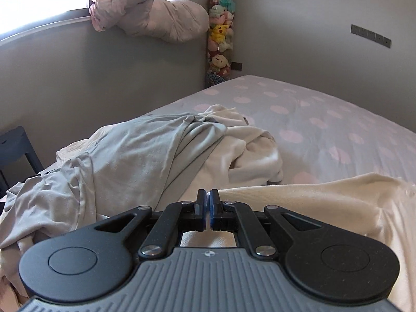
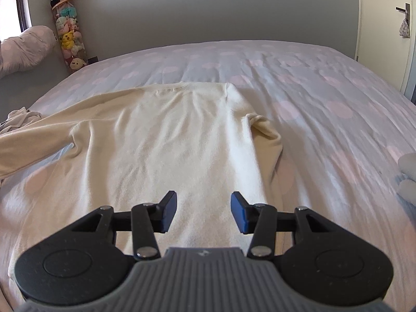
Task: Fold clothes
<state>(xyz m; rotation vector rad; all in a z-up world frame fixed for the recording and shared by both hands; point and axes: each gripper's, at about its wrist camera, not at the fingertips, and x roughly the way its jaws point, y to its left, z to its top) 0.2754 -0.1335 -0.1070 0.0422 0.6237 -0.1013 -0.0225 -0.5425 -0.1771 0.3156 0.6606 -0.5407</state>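
Note:
A cream long-sleeved sweater lies flat on the bed, its right sleeve folded in over the body and its left sleeve stretched out to the left. My right gripper is open and empty, just above the sweater's near part. My left gripper has its jaws closed together over the cream sleeve; whether fabric is pinched between them I cannot tell. A pile of grey and white clothes lies just beyond the left gripper.
The bed has a grey sheet with pink dots. A rolled duvet rests on the window sill. A tube of plush toys stands in the corner. A dark chair is at the left.

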